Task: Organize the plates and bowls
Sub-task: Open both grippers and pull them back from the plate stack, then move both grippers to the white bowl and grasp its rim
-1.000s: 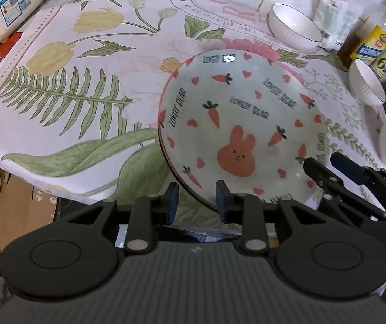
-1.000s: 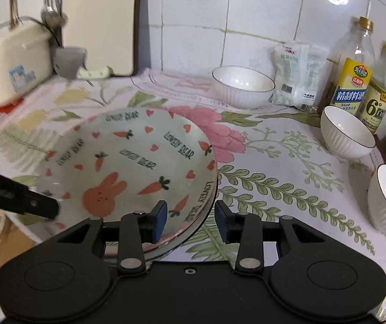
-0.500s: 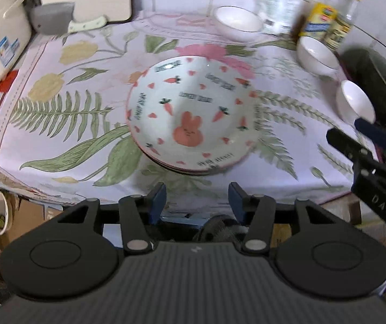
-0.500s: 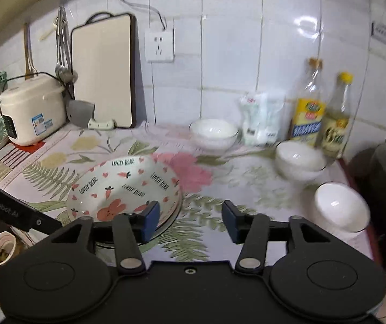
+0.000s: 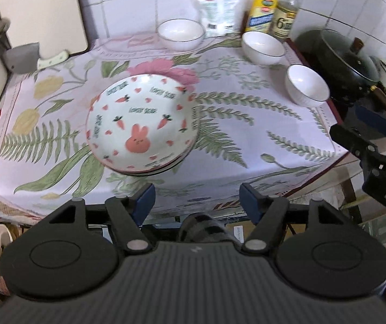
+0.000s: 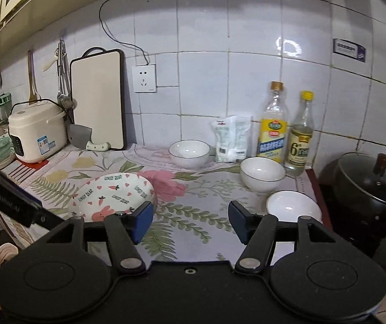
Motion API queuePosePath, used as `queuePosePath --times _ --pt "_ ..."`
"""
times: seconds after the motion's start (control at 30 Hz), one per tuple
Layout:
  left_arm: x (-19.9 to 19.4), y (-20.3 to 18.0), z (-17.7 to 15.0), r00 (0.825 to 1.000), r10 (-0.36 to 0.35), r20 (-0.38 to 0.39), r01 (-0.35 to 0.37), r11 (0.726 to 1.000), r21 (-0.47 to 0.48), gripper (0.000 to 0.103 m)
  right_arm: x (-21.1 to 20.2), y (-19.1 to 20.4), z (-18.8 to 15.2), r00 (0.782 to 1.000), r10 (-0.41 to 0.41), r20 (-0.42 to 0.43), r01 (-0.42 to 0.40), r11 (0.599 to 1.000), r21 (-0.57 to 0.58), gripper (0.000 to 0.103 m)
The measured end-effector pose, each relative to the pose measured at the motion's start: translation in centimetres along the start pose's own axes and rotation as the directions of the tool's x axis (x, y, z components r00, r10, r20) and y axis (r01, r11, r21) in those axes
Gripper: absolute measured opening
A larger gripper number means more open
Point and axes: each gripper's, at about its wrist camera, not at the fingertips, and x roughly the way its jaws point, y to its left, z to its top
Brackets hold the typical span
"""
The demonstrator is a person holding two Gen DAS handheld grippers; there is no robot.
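The right gripper [image 6: 190, 217] is opening with nothing between its blue pads. A bunny plate [image 6: 112, 197] and three white bowls [image 6: 262, 173] sit on the flowery tablecloth [image 6: 193, 210].

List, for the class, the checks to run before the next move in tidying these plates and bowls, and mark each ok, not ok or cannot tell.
1. Left gripper empty, jaws opening: ok.
2. Right gripper empty, jaws opening: ok.
3. Rabbit plate resting on the plates beneath, on the tablecloth: ok.
4. Three white bowls gathered: not ok; back bowl, middle bowl and near bowl stand apart.
5. Near bowl safely away from the tablecloth's edge: not ok, it sits close to it.
6. Number of plates in the stack: cannot tell.
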Motion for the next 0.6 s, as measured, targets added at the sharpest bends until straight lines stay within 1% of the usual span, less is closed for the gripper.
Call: queuePosePath --times 0.1,0.2,0.33,0.4,0.5,0.57,0.6 --pt "-0.1 -1.4 0.5 1.000 -0.008 0.000 0.008 0.999 0.037 0.072 -0.8 -1.1 -0.2 1.000 -0.010 0.004 0.010 1.000 -0.008 0.067" --pt "-0.1 -2.9 1.1 1.000 -0.002 0.009 0.001 0.998 0.070 0.076 -1.3 -2.0 -0.2 1.000 -0.020 0.014 0.020 1.000 -0.019 0.071" --pt "0.5 -4.5 1.8 1.000 0.001 0.028 -0.003 0.996 0.091 0.078 -1.7 -3.3 -0.5 0.999 -0.017 0.034 0.017 1.000 -0.016 0.072" --pt "1.2 -5.2 2.2 0.999 -0.001 0.035 -0.002 0.996 0.092 0.084 -1.7 -4.0 -0.9 0.998 -0.017 0.053 0.018 1.000 -0.011 0.073" --pt "2.3 -6.3 2.7 0.999 -0.007 0.045 0.003 0.995 0.095 0.085 -1.4 -4.7 -1.7 0.998 -0.031 0.060 0.031 1.000 0.002 0.075" --pt "3.3 -7.0 3.1 0.999 -0.007 0.041 0.003 0.994 0.108 0.086 -1.1 -5.5 -2.3 0.997 -0.033 0.071 0.032 0.999 0.018 0.082" --pt "3.9 -7.4 3.3 0.999 -0.006 0.038 0.002 0.994 0.112 0.086 -0.8 -5.9 -2.6 0.997 -0.035 0.074 0.033 0.999 0.027 0.088"
